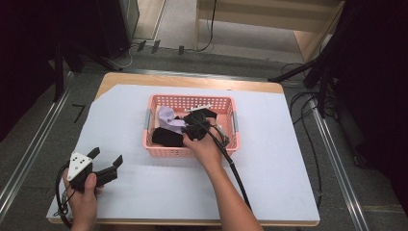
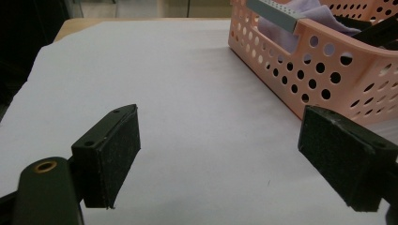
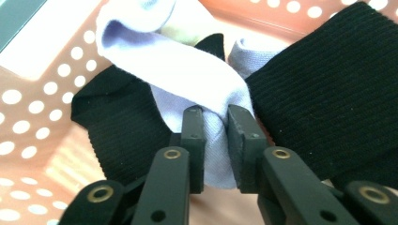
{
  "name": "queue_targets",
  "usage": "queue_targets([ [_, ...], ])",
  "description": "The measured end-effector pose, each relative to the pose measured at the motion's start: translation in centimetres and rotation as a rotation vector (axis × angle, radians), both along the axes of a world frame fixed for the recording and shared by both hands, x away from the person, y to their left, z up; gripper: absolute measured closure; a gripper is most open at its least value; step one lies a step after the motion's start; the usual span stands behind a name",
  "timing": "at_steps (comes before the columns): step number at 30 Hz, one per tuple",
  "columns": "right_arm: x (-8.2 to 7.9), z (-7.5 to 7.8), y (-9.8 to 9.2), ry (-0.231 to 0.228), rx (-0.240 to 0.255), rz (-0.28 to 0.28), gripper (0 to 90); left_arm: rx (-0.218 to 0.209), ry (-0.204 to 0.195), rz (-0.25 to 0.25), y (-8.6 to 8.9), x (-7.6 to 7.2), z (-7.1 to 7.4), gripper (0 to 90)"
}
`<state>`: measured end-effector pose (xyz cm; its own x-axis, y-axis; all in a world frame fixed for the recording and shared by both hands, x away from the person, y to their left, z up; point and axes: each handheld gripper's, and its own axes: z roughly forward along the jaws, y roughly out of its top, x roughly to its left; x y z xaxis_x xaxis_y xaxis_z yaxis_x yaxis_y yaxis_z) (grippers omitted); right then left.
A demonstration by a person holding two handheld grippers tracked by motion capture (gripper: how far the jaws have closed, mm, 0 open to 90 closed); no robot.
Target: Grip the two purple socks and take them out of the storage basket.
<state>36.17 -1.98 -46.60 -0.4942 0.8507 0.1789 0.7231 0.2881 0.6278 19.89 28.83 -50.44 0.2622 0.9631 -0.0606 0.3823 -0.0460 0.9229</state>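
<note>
Right tongs clenched on a pale lilac knitted sock inside the pink perforated plastic basket | left tongs released, above the white-covered table | advice: lift straight up, clear of the black ribbed cloth.

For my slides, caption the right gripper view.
Right gripper pinches a lavender sock among black socks inside the pink basket.

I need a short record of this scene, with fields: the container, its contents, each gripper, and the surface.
container: pink perforated basket, on the table
contents: lilac cloth; black ribbed cloths
right gripper: inside the basket, jaws closed on a fold of the lilac cloth
left gripper: jaws wide open, holding nothing, above the white sheet left of the basket
surface: white sheet over a wooden table
</note>
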Motion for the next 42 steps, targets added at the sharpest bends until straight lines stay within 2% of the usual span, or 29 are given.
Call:
queue_targets([
  [3,0.1,0.0,-0.1,0.012,0.006,-0.003,74.3,0.001,0.001,0.000,0.0,0.0,0.0,14.3],
  [5,0.1,0.0,-0.3,0.012,0.012,-0.004,82.4,0.000,0.003,-0.001,0.0,0.0,0.0,14.3],
  [6,0.1,0.1,-0.5,0.016,0.035,0.007,88.7,0.000,0.003,-0.001,0.0,0.0,0.0,14.3],
  [13,0.1,0.5,-0.7,-0.015,0.084,-0.015,89.3,-0.007,0.004,0.001,0.1,0.0,0.0,14.3],
  [14,0.3,0.6,-0.4,-0.010,0.105,0.005,80.8,-0.007,0.004,0.000,0.1,0.0,0.0,14.3],
  [15,0.3,0.6,-0.4,-0.010,0.105,0.005,80.8,-0.008,0.004,-0.002,0.1,0.1,0.0,14.3],
  [16,0.3,0.8,-0.2,-0.023,0.096,0.014,73.0,-0.008,0.005,-0.001,0.1,0.1,0.0,14.3],
  [17,0.4,0.8,0.1,-0.063,0.071,0.033,66.0,-0.009,0.005,-0.002,0.1,0.1,0.0,14.3],
  [18,0.4,1.0,0.5,-0.075,0.040,0.040,62.6,-0.009,0.004,-0.001,0.1,0.1,0.0,14.3],
  [21,0.4,1.2,1.6,-0.083,0.016,0.081,54.2,-0.009,0.006,-0.002,0.1,0.1,0.0,14.3],
  [23,0.6,1.1,2.4,-0.081,-0.049,0.081,53.5,-0.006,0.005,-0.002,0.1,0.1,0.0,14.3],
  [24,0.6,1.2,2.9,-0.067,-0.075,0.071,55.5,-0.004,0.005,-0.001,0.1,0.0,0.0,14.3],
  [26,1.0,1.1,3.4,-0.043,-0.088,0.078,60.2,-0.006,0.004,-0.001,0.1,0.1,0.0,14.3],
  [27,1.2,1.2,3.9,-0.032,-0.108,0.062,69.9,-0.006,0.004,-0.001,0.1,0.0,0.0,14.3],
  [28,1.2,1.2,3.9,-0.032,-0.108,0.062,69.9,-0.006,0.004,-0.001,0.0,0.0,0.0,14.3],
  [29,1.2,1.3,4.1,-0.027,-0.116,0.058,75.1,-0.006,0.004,-0.001,0.1,0.1,0.0,14.3],
  [30,1.3,1.2,4.2,-0.017,-0.113,0.072,88.2,-0.007,0.005,-0.003,0.1,0.1,0.0,14.3],
  [32,1.3,1.2,4.1,-0.016,-0.105,0.076,89.4,-0.009,0.005,-0.003,0.1,0.1,0.0,14.3],
  [35,0.9,1.5,3.6,-0.055,-0.048,0.079,89.9,-0.008,0.008,-0.002,0.1,0.1,0.0,14.3],
  [36,0.6,1.7,3.1,-0.100,-0.011,0.060,90.0,-0.009,0.008,-0.002,0.1,0.1,0.0,14.3],
  [38,0.3,2.1,2.4,-0.162,0.025,0.041,90.0,-0.010,0.008,-0.002,0.1,0.1,0.0,14.3],
  [42,-0.4,2.8,0.6,-0.260,0.107,-0.012,90.0,-0.009,0.009,-0.003,0.1,0.1,0.0,14.3],
])
